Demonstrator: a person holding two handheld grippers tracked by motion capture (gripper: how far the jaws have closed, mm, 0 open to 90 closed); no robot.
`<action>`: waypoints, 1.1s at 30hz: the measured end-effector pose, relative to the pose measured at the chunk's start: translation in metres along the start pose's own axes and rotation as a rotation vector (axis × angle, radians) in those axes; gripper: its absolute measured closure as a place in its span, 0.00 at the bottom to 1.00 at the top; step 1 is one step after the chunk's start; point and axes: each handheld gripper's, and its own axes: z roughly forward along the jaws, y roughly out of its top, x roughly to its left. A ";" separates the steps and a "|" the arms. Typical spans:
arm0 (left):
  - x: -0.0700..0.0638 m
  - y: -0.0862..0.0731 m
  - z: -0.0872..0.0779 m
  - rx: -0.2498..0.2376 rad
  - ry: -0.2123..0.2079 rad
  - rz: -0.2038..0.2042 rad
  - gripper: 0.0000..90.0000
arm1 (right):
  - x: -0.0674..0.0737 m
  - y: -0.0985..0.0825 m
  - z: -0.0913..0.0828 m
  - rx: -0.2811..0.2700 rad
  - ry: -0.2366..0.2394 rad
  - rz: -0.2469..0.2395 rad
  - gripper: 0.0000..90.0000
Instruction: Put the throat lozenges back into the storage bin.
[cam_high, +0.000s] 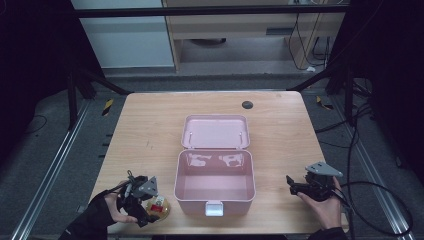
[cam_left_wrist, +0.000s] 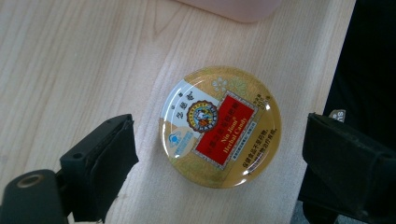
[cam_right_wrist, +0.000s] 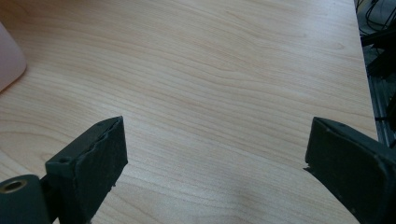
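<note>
Left gripper (cam_left_wrist: 219, 154) jaws spread wide, straddling herbal candy tin (cam_left_wrist: 220, 126) at table edge (cam_left_wrist: 322, 70), near-left of pink box (cam_high: 215, 185); flat tin may slip off. Right gripper (cam_right_wrist: 215, 158) gaping, empty.

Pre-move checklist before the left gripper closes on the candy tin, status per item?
1. Left gripper open wide enough: ok, jaws stand apart on both sides of the candy tin.
2. Tin between the jaws: ok, it sits in the gap in the left gripper view, touching neither.
3. Tin lying flat on the table: ok, label up.
4. Tin's place on the table: not ok, it sits close to the near edge, so a nudge might push it off.
5. Pink box ready: ok, lid folded back, inside looks empty.
6. Right gripper out of the way: ok, open over bare wood on the far side of the box.
</note>
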 end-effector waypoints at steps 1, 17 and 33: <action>0.000 0.000 0.002 0.006 0.000 0.005 0.10 | 0.000 0.000 0.000 0.002 0.000 -0.002 0.06; 0.001 -0.003 0.019 0.014 -0.015 -0.009 0.12 | 0.001 -0.001 0.002 0.017 0.006 -0.008 0.06; 0.000 -0.002 0.029 0.041 -0.008 -0.004 0.21 | 0.001 -0.001 0.003 0.019 0.006 -0.016 0.06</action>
